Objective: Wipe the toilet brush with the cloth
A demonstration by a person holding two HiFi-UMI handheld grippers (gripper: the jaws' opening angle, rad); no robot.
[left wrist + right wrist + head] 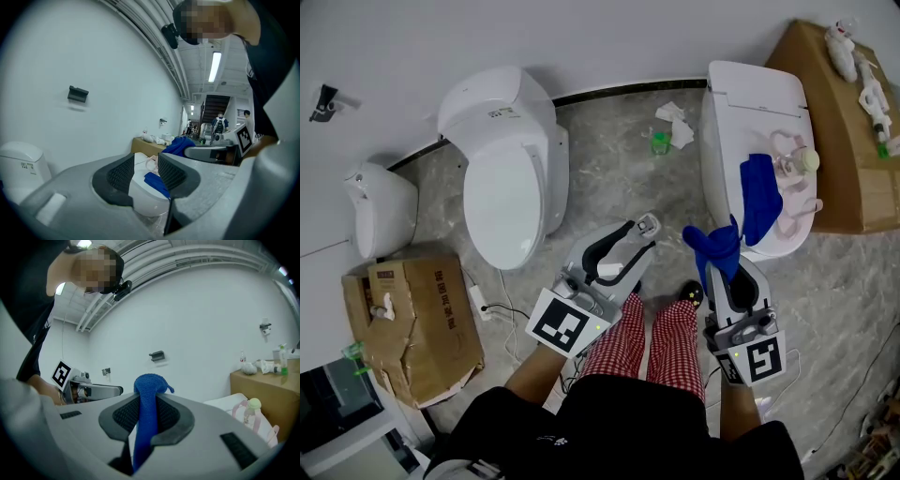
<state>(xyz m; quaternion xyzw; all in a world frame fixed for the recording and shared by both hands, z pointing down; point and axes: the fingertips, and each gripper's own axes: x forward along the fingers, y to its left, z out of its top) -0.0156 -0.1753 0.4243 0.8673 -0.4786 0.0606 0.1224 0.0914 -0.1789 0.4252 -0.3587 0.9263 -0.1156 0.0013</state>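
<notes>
Grey marbled floor (609, 159) meets a plain white wall (581, 37), and the person stands on it in red-and-white checked trousers (642, 342) with one tool in each hand. At the right, the right hand-held gripper (719, 265) has its jaws closed on a blue knitted cloth (149, 385), which bunches above the pads and hangs down below them. At the left, the left hand-held gripper (645, 236) has its jaws apart with nothing between the pads.

Just beyond the right tool stands a white closed toilet (731, 103). On its lid lies the pink plastic toilet brush (789, 167), with a pale round knob, and beside it another fold of blue fabric (759, 192); I cannot tell whether it joins the gripped cloth. Right of that toilet stands a brown cardboard box (844, 159) with white bottles on top.

Farther left stands a second white toilet (511, 159), then a small white bowl (380, 206) against the wall. Near left sits a torn cardboard carton (412, 319). Crumpled white tissues (677, 124) lie on the far floor.
</notes>
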